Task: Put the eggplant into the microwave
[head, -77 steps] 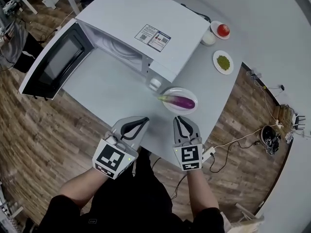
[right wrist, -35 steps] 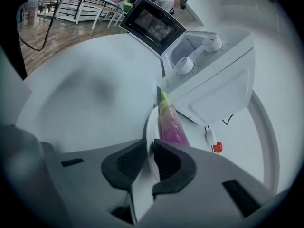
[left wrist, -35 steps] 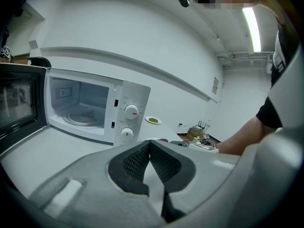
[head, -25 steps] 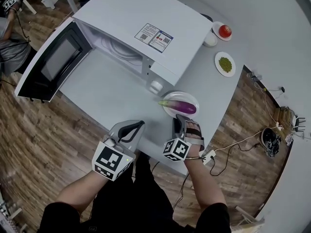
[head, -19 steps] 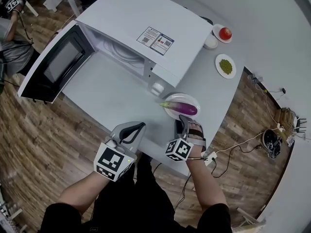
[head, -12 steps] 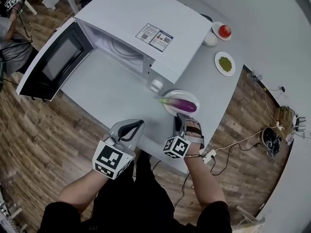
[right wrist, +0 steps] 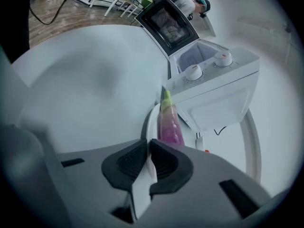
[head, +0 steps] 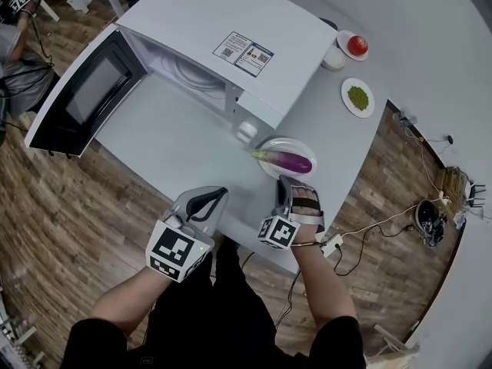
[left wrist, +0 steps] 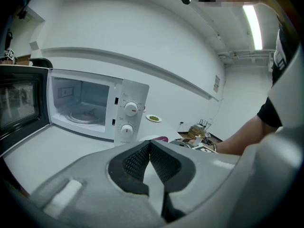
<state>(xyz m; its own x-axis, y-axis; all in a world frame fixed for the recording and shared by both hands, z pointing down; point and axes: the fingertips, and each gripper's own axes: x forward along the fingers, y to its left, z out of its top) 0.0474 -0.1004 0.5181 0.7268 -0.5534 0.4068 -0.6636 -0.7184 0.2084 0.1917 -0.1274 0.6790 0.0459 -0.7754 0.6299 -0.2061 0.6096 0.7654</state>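
Just clamping the right hand-held gripper [head: 284, 184] onto the plate [head: 298, 144] rim, mid-frame; judging the eggplant [head: 289, 161] light, smooth, roll-prone.

Grey tongs [head: 224, 191], black-and-white marker cubes [head: 178, 251], black sleeves [head: 94, 341]

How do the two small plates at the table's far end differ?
The farther plate holds a red round fruit; the nearer plate holds a flat green heap. The farther plate sits beside a white container; the nearer plate stands alone. Both are small, round and white.
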